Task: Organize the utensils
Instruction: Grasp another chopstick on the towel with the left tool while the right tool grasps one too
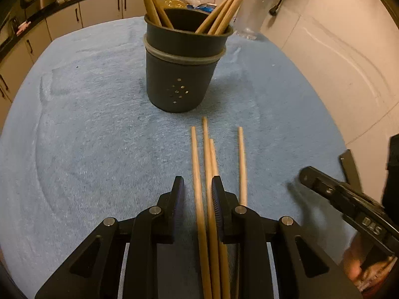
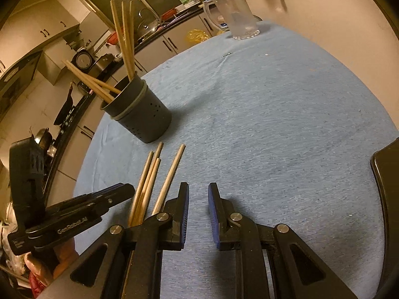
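A dark grey holder (image 1: 183, 71) with several wooden chopsticks upright in it stands on the blue cloth; it also shows in the right wrist view (image 2: 139, 112). Several loose chopsticks (image 1: 199, 186) lie on the cloth in front of it, also seen in the right wrist view (image 2: 149, 184). My left gripper (image 1: 197, 186) is open, low over the cloth, with two chopsticks lying between its fingers. One chopstick (image 1: 242, 167) lies just right of it. My right gripper (image 2: 198, 194) is open and empty, to the right of the loose chopsticks.
A clear glass mug (image 2: 234, 17) stands at the table's far edge, also seen in the left wrist view (image 1: 251, 15). Kitchen cabinets (image 1: 99, 10) run behind the table. A dark object (image 2: 386, 186) sits at the right edge.
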Available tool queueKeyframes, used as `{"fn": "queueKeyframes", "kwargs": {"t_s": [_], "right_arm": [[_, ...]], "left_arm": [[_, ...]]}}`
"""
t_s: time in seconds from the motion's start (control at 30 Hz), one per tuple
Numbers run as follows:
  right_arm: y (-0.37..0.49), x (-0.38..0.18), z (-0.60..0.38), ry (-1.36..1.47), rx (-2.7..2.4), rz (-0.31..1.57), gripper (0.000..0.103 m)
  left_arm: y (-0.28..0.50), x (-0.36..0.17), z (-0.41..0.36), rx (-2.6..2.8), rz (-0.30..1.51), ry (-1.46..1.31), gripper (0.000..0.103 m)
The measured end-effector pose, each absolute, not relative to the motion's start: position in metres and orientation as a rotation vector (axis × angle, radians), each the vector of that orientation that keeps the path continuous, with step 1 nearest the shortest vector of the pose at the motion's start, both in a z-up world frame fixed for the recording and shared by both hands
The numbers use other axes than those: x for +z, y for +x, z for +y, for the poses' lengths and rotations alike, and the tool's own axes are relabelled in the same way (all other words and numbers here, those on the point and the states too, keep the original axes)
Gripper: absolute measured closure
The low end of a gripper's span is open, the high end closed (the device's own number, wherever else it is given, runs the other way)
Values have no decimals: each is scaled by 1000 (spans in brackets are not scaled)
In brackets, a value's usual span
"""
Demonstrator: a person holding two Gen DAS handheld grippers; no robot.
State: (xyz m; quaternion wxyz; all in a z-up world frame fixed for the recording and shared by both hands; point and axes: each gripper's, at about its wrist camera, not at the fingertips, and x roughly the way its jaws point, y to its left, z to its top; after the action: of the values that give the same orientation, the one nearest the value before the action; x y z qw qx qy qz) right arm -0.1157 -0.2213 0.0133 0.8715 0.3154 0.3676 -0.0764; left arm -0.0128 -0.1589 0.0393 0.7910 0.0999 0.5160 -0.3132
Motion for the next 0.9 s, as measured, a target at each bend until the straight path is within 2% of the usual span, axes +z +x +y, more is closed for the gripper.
{"fn": "queueKeyframes", "kwargs": {"t_s": [0.13,0.23,0.6,0.9], "right_arm": [[-116,14,-221,656,-158,772,86],[-114,15,-220,652,-160,778,86],[-83,16,-200,604,-128,854,80],[-37,6,-186,557,-179,995,79]], "left_arm": [[-9,31,-162,-634,1113,216,82],[-5,30,-155,-600,1118,198,90],[-7,33,-93,-505,1138,64,91],[-14,33,-72,-516,1134,51,91]]}}
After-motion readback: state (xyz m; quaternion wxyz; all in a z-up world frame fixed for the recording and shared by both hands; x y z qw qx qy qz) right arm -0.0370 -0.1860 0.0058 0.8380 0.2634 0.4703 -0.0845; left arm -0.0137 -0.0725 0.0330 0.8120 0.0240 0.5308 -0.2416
